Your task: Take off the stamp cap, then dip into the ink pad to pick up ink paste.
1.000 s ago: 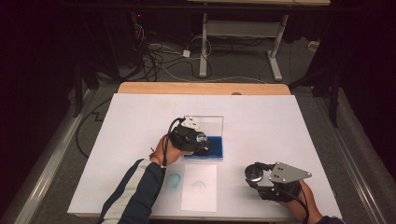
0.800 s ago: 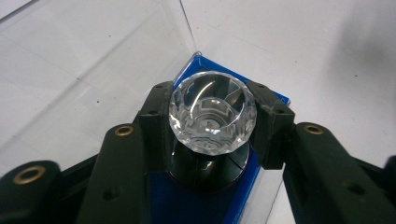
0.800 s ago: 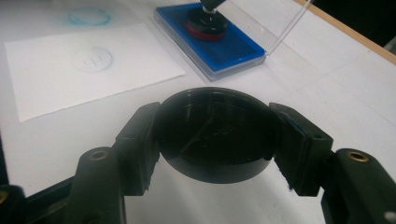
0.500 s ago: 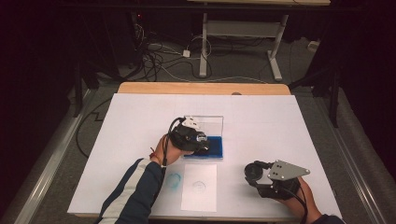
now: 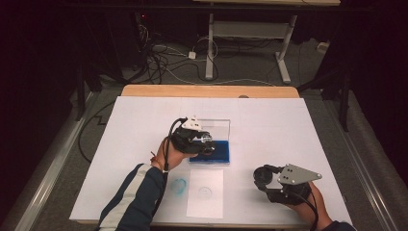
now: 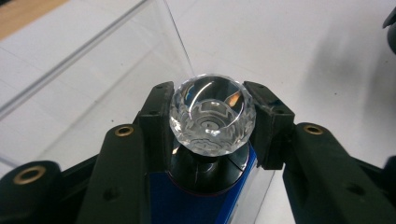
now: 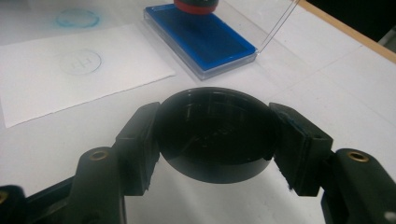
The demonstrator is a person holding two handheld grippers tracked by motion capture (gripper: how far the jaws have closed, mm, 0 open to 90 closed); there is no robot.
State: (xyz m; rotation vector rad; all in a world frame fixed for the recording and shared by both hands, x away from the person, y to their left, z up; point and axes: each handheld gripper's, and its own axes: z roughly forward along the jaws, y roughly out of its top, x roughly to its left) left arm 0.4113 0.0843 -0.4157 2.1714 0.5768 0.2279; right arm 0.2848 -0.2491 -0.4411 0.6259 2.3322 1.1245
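My left gripper [image 6: 212, 125] is shut on the faceted clear knob of a stamp [image 6: 212, 114], whose black body stands on the blue ink pad [image 6: 187, 205]. In the high view that gripper [image 5: 204, 144] hangs over the pad [image 5: 219, 153] at mid table. The stamp's red-ringed base [image 7: 194, 5] rests on the pad [image 7: 205, 42] in the right gripper view. My right gripper [image 7: 215, 135] is shut on a round black cap [image 7: 215, 126], held low over the table near the front right [image 5: 264, 178].
The pad's clear lid [image 5: 219, 126] stands up behind it. A white paper sheet [image 5: 206, 207] with a faint round stamp print lies near the front edge. A blue ink ring [image 5: 179, 186] marks the table to its left. A wooden strip [image 5: 207, 91] borders the far edge.
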